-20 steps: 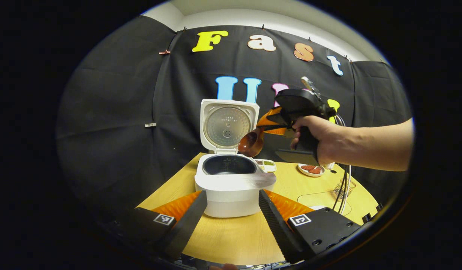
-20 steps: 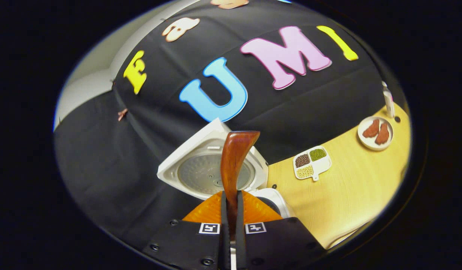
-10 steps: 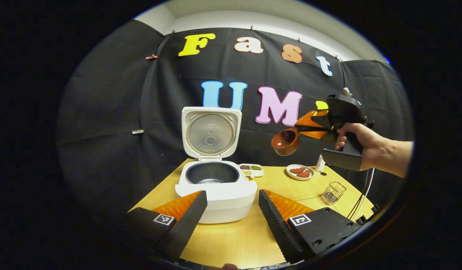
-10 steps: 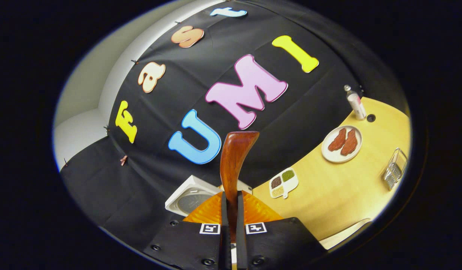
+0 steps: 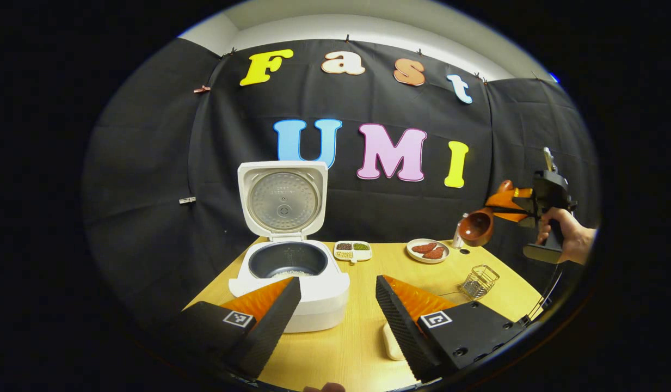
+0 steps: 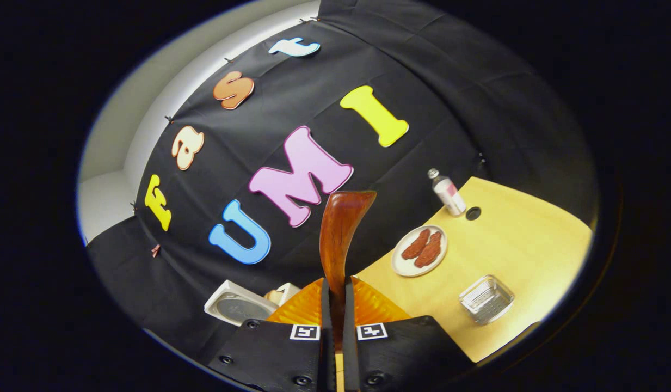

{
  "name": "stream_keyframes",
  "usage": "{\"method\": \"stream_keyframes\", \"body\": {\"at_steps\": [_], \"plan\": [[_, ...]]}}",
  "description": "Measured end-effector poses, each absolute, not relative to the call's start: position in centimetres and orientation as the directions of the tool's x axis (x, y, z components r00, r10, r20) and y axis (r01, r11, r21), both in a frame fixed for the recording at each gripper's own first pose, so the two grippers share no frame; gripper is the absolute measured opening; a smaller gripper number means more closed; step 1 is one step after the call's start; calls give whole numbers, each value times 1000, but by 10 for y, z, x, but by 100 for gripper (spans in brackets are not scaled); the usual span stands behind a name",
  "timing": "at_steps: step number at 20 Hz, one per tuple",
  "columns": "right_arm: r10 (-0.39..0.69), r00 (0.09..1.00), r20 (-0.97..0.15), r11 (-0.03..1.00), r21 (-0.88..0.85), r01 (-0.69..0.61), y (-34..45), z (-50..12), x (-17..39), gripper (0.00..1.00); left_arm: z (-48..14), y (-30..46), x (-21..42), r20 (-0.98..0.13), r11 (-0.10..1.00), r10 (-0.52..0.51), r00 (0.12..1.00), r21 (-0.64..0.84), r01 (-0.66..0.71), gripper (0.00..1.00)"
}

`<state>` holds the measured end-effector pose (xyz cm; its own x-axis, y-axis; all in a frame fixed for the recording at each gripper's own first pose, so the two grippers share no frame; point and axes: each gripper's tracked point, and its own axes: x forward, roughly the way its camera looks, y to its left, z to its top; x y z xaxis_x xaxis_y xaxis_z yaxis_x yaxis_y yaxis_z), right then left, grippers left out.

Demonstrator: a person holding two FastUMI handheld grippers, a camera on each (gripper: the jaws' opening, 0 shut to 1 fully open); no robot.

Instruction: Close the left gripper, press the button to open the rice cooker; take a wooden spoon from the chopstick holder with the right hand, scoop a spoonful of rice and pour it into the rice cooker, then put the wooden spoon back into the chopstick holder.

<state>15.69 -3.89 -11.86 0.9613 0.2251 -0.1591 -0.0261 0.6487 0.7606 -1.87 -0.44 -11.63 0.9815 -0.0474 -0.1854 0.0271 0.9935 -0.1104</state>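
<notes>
The desk (image 5: 362, 332) carries the rice cooker (image 5: 289, 283) at 9 o'clock, lid up, with a little rice in its pot. The left tongs (image 5: 335, 321) sit low in front of it, fingers apart and gripping nothing. At 3 o'clock a hand (image 5: 569, 237) holds the right tongs (image 6: 335, 326) above the desk's edge, clamped together on the wooden spoon (image 6: 340, 234) by its handle. The wire chopstick holder (image 6: 486, 299) stands at 4 o'clock near a plate (image 6: 419, 250) and a small bottle (image 6: 447, 192).

Black gripper (image 5: 335, 321) bodies, square-coded tags
</notes>
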Motion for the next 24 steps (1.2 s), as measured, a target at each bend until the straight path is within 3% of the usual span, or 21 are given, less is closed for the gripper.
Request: {"method": "stream_keyframes", "body": {"at_steps": [8, 9, 11, 22, 24], "plan": [[165, 948, -274, 752, 656, 59, -127, -207, 169, 10, -118, -25, -4, -222, 995, -17, 975, -97, -4, 95], [166, 945, -284, 764, 642, 59, -132, -215, 172, 14, -120, -28, -4, -231, 995, -15, 973, -103, -9, 95], [178, 936, -303, 783, 620, 52, -134, -231, 178, 10, -120, -33, -3, -239, 993, -5, 971, -113, -23, 95], [228, 903, -364, 865, 502, -16, -116, -282, 186, 11, -124, -34, -14, -263, 995, 40, 964, -77, -62, 95], [205, 910, -359, 872, 489, -4, -119, -284, 187, 19, -123, -30, -14, -261, 994, 42, 964, -82, -66, 95]]}}
